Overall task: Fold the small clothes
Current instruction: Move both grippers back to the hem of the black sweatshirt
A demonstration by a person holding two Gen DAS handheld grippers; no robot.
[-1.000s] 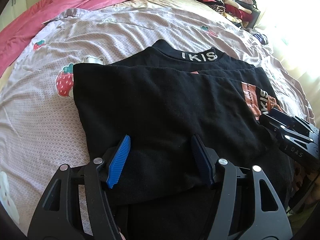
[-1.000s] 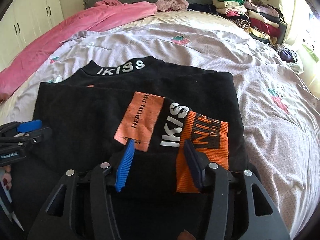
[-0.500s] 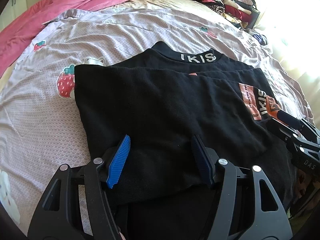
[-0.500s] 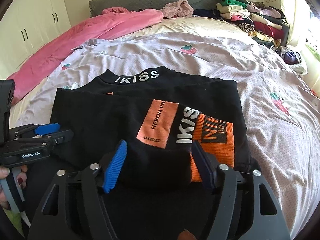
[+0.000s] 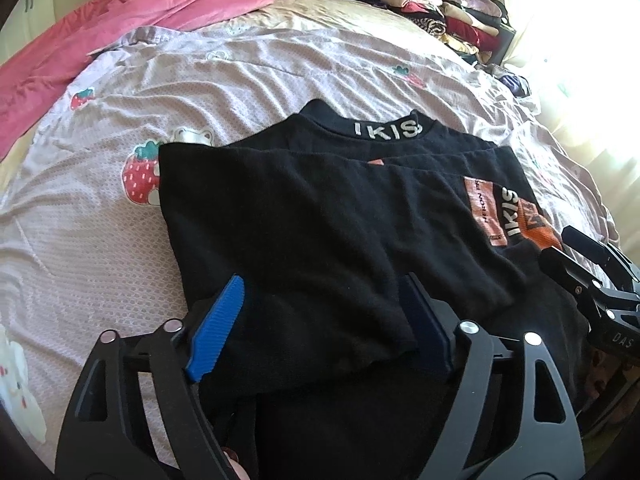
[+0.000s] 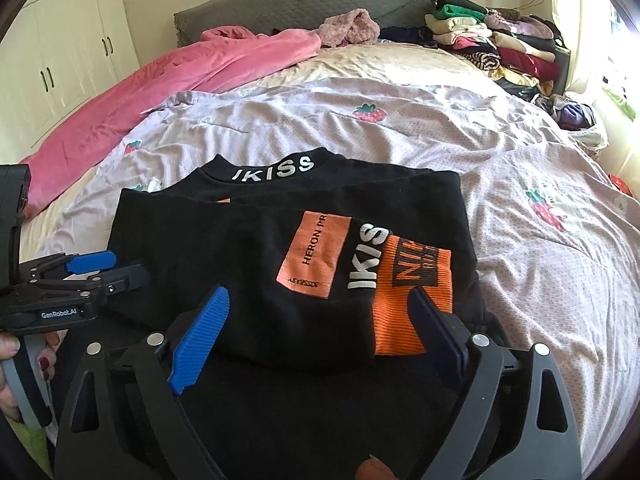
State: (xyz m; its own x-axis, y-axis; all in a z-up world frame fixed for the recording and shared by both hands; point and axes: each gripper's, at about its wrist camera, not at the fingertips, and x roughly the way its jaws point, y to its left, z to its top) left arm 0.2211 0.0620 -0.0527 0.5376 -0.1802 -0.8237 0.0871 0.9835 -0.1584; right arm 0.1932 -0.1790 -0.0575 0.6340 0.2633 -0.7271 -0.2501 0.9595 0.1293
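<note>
Near: left gripper + right gripper fingers just opened wide, let go of black top. Fold laid down, done. Top flat on bed, collar at far end.

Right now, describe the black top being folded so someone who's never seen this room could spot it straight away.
Start at the bed with the pale strawberry-print sheet. On its near side, closest to the cameras, lies the black top, folded flat. Unlike the pink blanket along the left edge and the stacked clothes at the far right corner, it is black, with white IKISS lettering on its collar and orange patches.
</note>
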